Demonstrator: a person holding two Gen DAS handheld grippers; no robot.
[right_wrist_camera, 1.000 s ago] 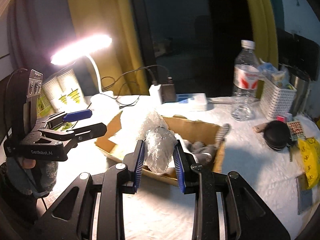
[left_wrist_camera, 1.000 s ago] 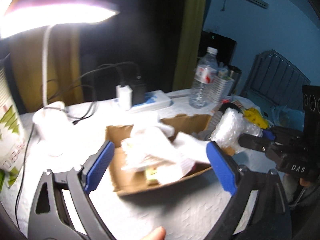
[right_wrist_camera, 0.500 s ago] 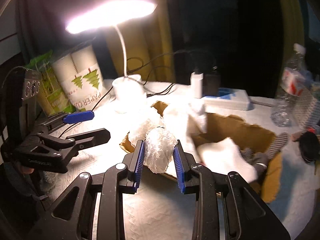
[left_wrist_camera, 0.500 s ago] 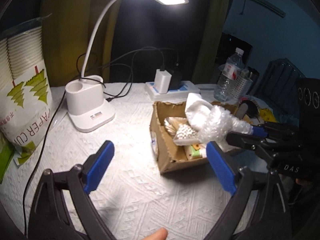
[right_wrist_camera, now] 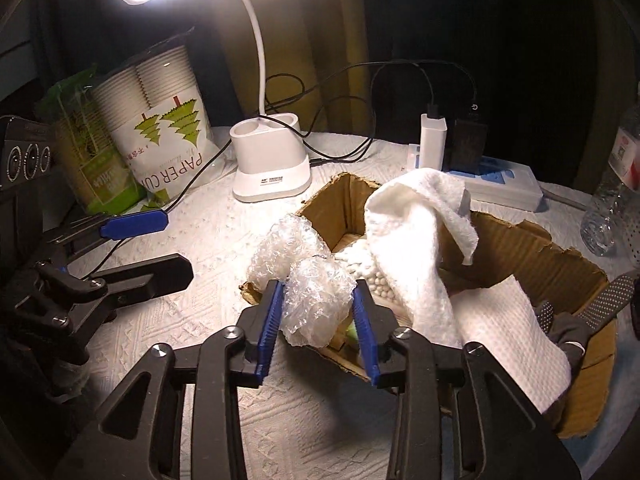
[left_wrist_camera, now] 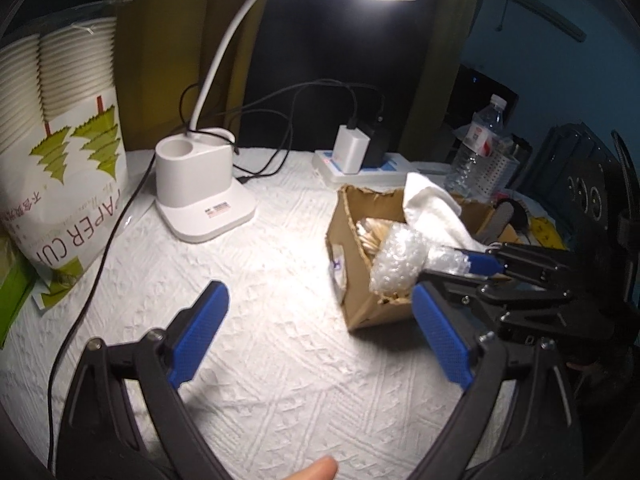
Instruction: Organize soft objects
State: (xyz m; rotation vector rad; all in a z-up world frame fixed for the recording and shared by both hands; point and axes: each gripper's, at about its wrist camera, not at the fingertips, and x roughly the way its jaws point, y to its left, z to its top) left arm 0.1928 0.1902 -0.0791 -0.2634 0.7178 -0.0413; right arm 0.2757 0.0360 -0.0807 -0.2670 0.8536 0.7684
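My right gripper (right_wrist_camera: 318, 320) is shut on a wad of clear bubble wrap (right_wrist_camera: 316, 300) and holds it at the near left corner of a torn cardboard box (right_wrist_camera: 576, 276). In the left wrist view the same bubble wrap (left_wrist_camera: 400, 260) hangs from the right gripper (left_wrist_camera: 480, 266) over the box (left_wrist_camera: 352, 240). The box holds a white cloth (right_wrist_camera: 420, 224), a paper towel (right_wrist_camera: 508, 332), small white beads and a grey item. My left gripper (left_wrist_camera: 320, 340) is open and empty above the white table cover, left of the box; it also shows in the right wrist view (right_wrist_camera: 156, 244).
A white desk lamp base (left_wrist_camera: 200, 196) stands behind, with cables and a power strip with chargers (left_wrist_camera: 360, 160). A paper cup pack (left_wrist_camera: 60, 140) stands at far left. A water bottle (left_wrist_camera: 476, 148) and white basket (left_wrist_camera: 500, 172) are behind the box.
Both grippers have swung left, so the lamp base and cup pack came into view. The right gripper kept its hold on the bubble wrap, carrying it toward the box's left end.
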